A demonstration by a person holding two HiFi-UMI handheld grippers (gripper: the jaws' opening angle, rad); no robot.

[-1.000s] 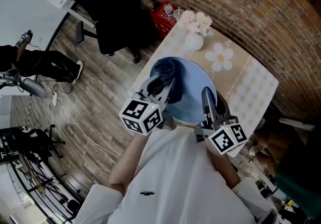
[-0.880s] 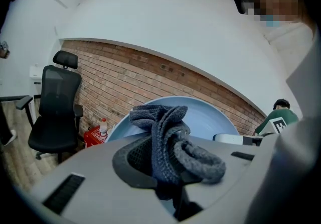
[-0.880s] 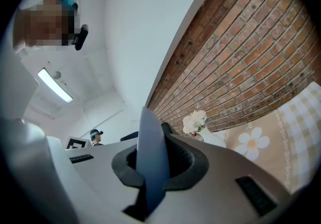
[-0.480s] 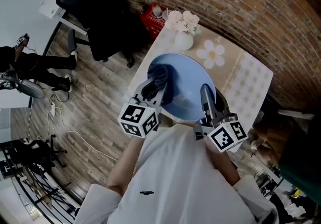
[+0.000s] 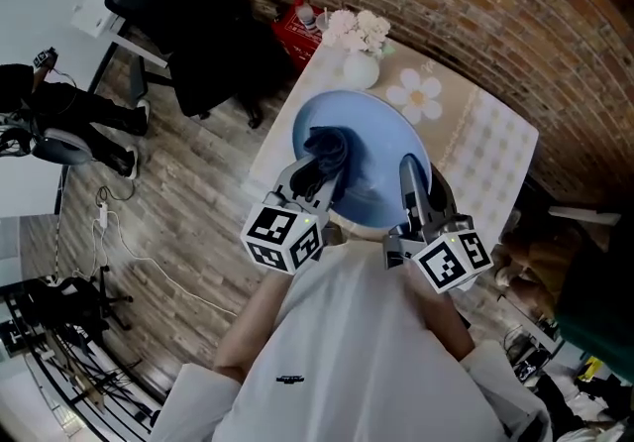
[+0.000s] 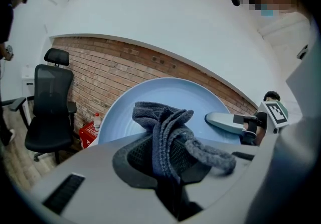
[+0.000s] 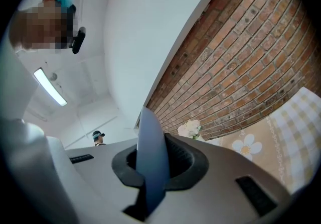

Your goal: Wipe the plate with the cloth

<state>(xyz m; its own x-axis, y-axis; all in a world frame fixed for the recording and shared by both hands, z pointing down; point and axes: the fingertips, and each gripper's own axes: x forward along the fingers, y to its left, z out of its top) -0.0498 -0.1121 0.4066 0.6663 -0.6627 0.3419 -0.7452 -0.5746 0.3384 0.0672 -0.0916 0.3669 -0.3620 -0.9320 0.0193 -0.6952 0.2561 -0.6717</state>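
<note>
Both clenched: left gripper (image 5: 319, 175) on nubby dark cloth (image 6: 163, 127), seemingly touching smooth round blue plate (image 5: 378, 131); right gripper (image 5: 408, 177) on rim

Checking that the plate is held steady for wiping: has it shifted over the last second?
Yes, toward the white vase: in the head view the plate now reaches it with its far rim; a second ago a gap showed between them.

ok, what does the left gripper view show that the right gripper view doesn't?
Left only: grey cloth clamped in its jaws at the plate face, the right gripper on the rim, a black office chair. Right only: the plate edge-on between its jaws, white flowers, daisy tablecloth. Both: the plate, brick wall.
</note>
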